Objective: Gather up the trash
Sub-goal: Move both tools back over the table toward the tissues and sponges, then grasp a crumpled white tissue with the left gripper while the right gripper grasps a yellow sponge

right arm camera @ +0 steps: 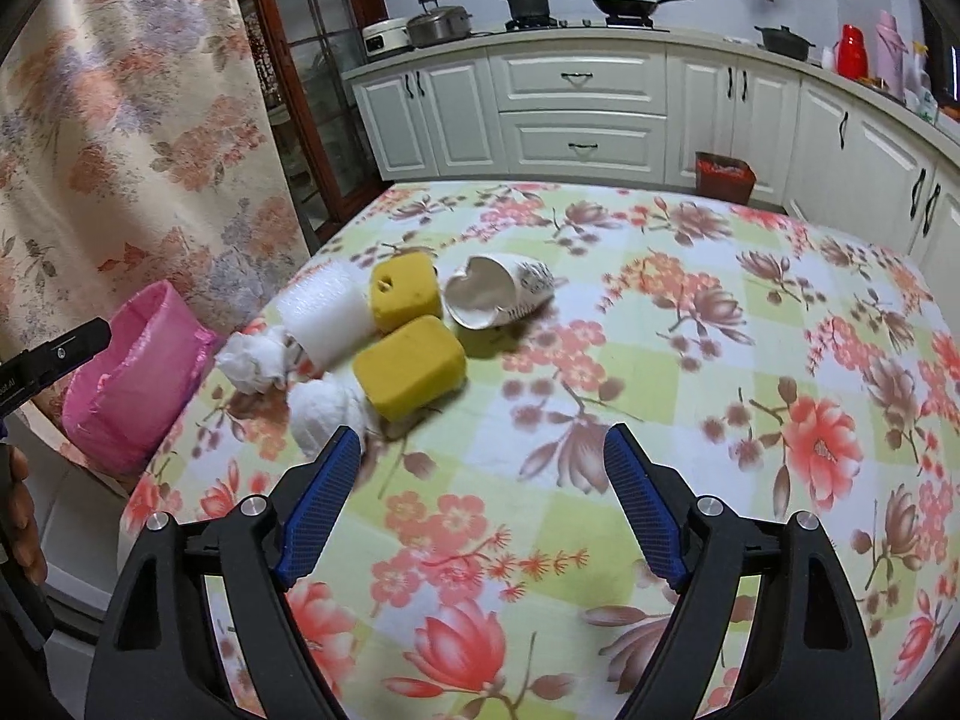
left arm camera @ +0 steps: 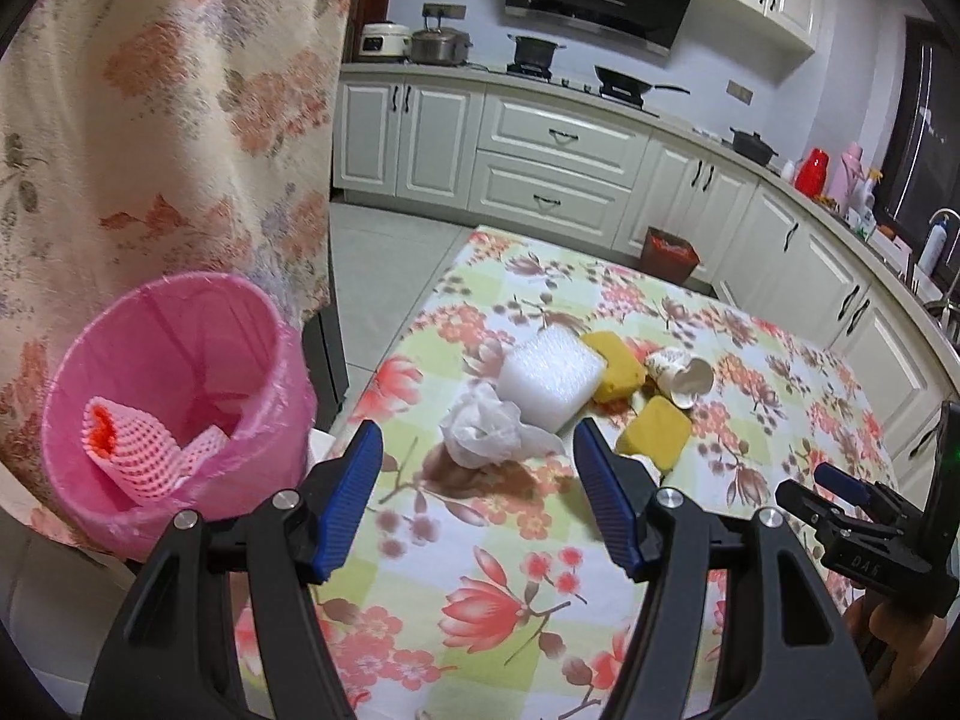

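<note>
Both grippers held open and empty over the desk

The left gripper (left arm camera: pixel 477 441) and right gripper (right arm camera: pixel 483 444) are held apart-jawed; crumpled tissue (left arm camera: pixel 483 432), sponges and a paper cup (right arm camera: pixel 501 294) are clustered near the desk's left edge, beside the pink bin (left arm camera: pixel 180 414).

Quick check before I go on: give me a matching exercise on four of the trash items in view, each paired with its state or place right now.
Things:
1. pink net foam sleeve
2. crushed white patterned paper cup
3. white bubble-wrap block
4. crumpled white tissue

States or places:
A. lying on its side on the floral tablecloth, open mouth showing
B. inside the pink lined trash bin
C. nearest the left gripper, just beyond its open fingertips
D. flat on the table, touching a yellow sponge

Pairs: 1-B, 2-A, 3-D, 4-C
</note>
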